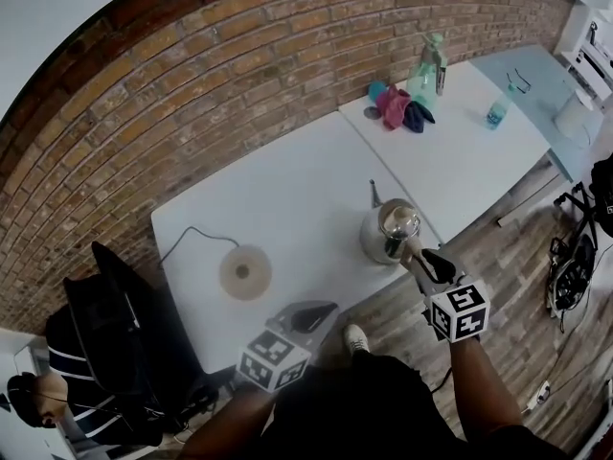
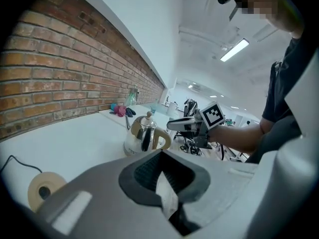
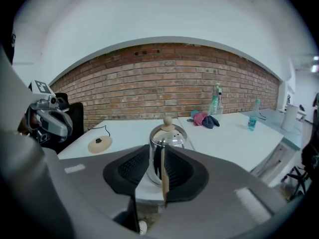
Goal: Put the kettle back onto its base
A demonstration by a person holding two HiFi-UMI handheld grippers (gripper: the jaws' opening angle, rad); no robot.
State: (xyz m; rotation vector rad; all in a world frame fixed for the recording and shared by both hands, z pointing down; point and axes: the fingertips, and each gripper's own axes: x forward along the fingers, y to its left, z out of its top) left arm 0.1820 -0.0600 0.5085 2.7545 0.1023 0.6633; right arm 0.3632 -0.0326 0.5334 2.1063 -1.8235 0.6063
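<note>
A shiny steel kettle (image 1: 388, 230) with a tan handle stands on the white table (image 1: 287, 190), near its front edge. Its round tan base (image 1: 245, 271) lies well to the left, apart from the kettle, with a black cord running off it. My right gripper (image 1: 414, 255) is at the kettle's near side. In the right gripper view the tan handle (image 3: 164, 180) sits between the pads, which are shut on it. My left gripper (image 1: 311, 312) hovers off the table's front edge, shut and holding nothing. The left gripper view shows the kettle (image 2: 139, 136) and the base (image 2: 44, 189).
A second table (image 1: 460, 161) at the right carries a green bottle (image 1: 428, 65), bundled cloths (image 1: 397, 108) and a small blue bottle (image 1: 496, 111). A brick wall (image 1: 192, 84) backs both tables. A black bag (image 1: 115, 333) stands at the left, by the wooden floor.
</note>
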